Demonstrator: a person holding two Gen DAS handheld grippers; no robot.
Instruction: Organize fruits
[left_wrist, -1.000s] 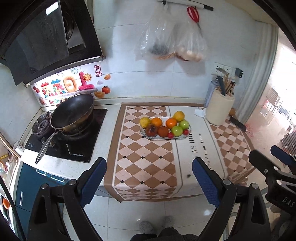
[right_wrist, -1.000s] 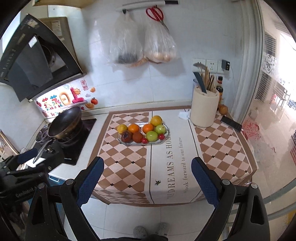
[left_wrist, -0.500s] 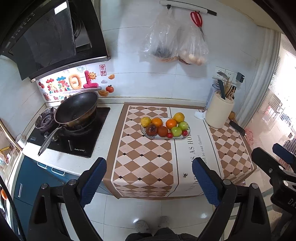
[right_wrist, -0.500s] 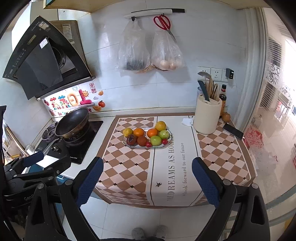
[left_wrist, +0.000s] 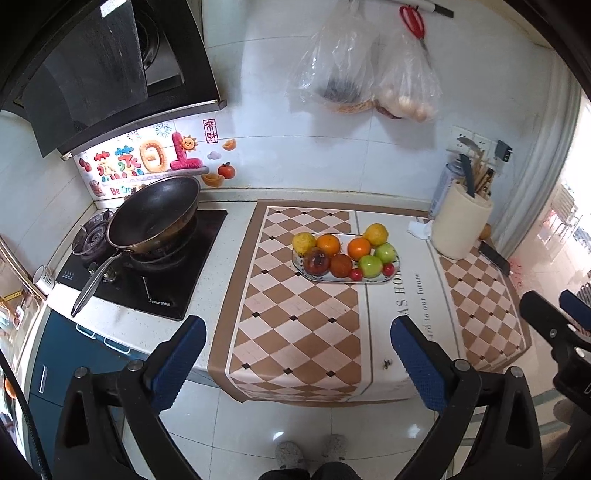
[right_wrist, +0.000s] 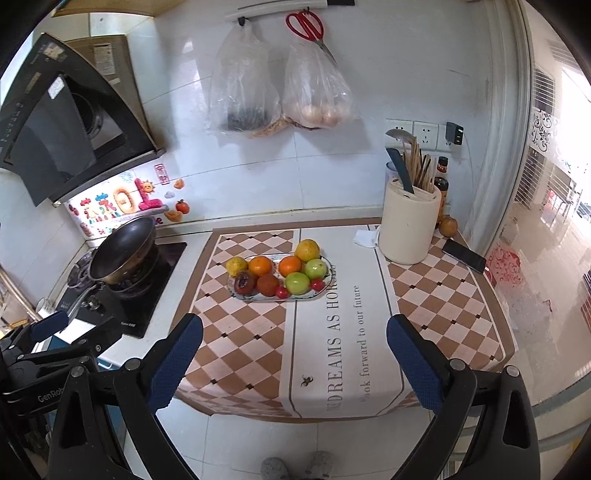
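both jaws wide; phone (right_wrist: 463, 255) clearer (right view)

Brown-and-cream checked cloth (left_wrist: 295, 317); blue-padded tongs (left_wrist: 295, 360)

Your tray (right_wrist: 236, 293) shows only slivers of rim under the fruit. The bags' (right_wrist: 243, 92) contents blur behind cloudy plastic. Your right gripper (left_wrist: 561, 314) runs off the left camera's edge, jaws unreadable there. Utensil handles vanish inside the holder (right_wrist: 408, 225). The cloth's (right_wrist: 332, 350) lettering starts hidden beneath the tray.
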